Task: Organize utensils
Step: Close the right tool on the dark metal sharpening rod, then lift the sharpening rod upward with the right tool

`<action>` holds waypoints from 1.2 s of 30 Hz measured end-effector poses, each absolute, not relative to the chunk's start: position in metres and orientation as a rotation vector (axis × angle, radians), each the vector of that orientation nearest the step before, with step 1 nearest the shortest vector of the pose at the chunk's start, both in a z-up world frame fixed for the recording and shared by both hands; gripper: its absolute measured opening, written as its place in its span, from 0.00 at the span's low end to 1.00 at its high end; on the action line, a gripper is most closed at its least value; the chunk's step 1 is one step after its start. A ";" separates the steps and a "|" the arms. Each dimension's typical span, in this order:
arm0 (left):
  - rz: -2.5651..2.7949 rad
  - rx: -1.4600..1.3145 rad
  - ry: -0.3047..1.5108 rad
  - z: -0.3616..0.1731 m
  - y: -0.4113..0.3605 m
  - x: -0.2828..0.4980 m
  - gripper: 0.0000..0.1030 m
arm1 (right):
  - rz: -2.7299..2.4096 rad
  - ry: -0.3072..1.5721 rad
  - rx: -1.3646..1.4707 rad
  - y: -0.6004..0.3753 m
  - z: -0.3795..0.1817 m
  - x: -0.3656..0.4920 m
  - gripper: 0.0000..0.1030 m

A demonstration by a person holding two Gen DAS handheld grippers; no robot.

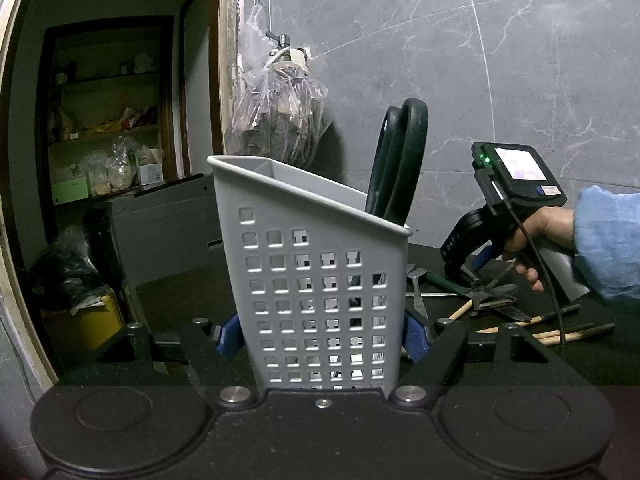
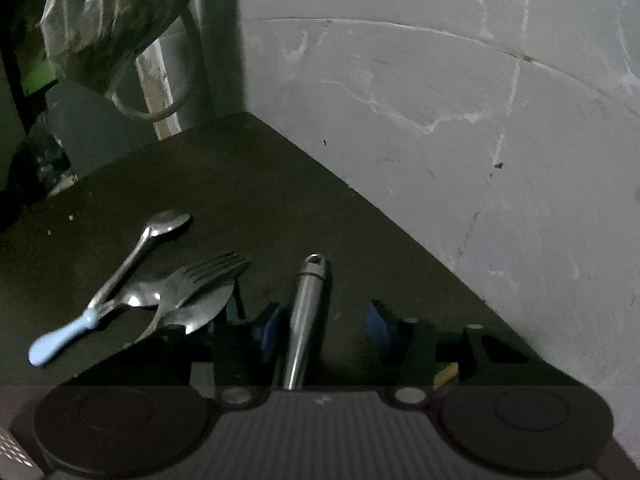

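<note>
The left gripper points nearly level at a grey perforated holder that fills the middle of the left wrist view; its blue pads press both side walls, so it is closed on the holder. Dark scissors stand handles-up in the lower, right end of the holder, rising above its slanted rim.

At the right of that view a hand in a light blue sleeve grips the handle of the right gripper, tilted down toward a pile of utensils on the dark table.

In the right wrist view a steel handle with a ring end lies between the jaws, which stand partly open. The left pad is touching or just beside it and the right pad is apart, with a clear gap.

To the left of the jaws lie a blue-handled spoon, a fork and two more spoons, overlapping. The table's far edge meets the grey tiled wall at the upper right, leaving bare tabletop ahead of the handle.

The handle's near end is hidden under the gripper body. In the left wrist view chopsticks and other tools under the right gripper are dim and hard to tell apart. A plastic bag hangs on the wall behind the holder.
</note>
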State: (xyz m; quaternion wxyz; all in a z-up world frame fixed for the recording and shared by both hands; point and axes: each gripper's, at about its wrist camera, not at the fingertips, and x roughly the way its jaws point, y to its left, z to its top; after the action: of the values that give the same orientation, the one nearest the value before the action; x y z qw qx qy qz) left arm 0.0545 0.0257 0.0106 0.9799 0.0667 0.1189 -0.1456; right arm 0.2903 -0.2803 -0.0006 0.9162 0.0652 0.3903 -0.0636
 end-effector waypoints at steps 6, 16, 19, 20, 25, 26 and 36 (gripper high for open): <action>-0.293 0.134 0.240 0.010 0.027 0.054 0.75 | -0.119 0.798 0.145 -0.282 0.001 0.287 0.26; -0.295 0.130 0.245 0.007 0.026 0.057 0.75 | -0.028 0.784 0.318 -0.296 0.003 0.275 0.19; -0.296 0.128 0.246 0.007 0.027 0.058 0.75 | 0.013 0.773 0.334 -0.298 0.006 0.269 0.19; -0.296 0.128 0.246 0.007 0.027 0.058 0.75 | 0.020 0.774 0.328 -0.297 0.007 0.268 0.19; -0.296 0.128 0.246 0.007 0.027 0.058 0.75 | 0.040 0.790 0.237 -0.288 0.009 0.265 0.19; -0.295 0.128 0.246 0.007 0.027 0.058 0.75 | 0.042 0.798 0.223 -0.286 0.009 0.265 0.20; -0.296 0.128 0.246 0.007 0.027 0.058 0.75 | -0.010 0.812 0.084 -0.268 0.007 0.267 0.22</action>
State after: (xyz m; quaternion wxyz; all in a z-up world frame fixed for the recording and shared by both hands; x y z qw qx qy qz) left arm 0.0578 0.0267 0.0071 0.9795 0.0633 0.1221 -0.1468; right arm 0.2670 -0.2675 0.0069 0.9179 0.0407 0.3946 -0.0048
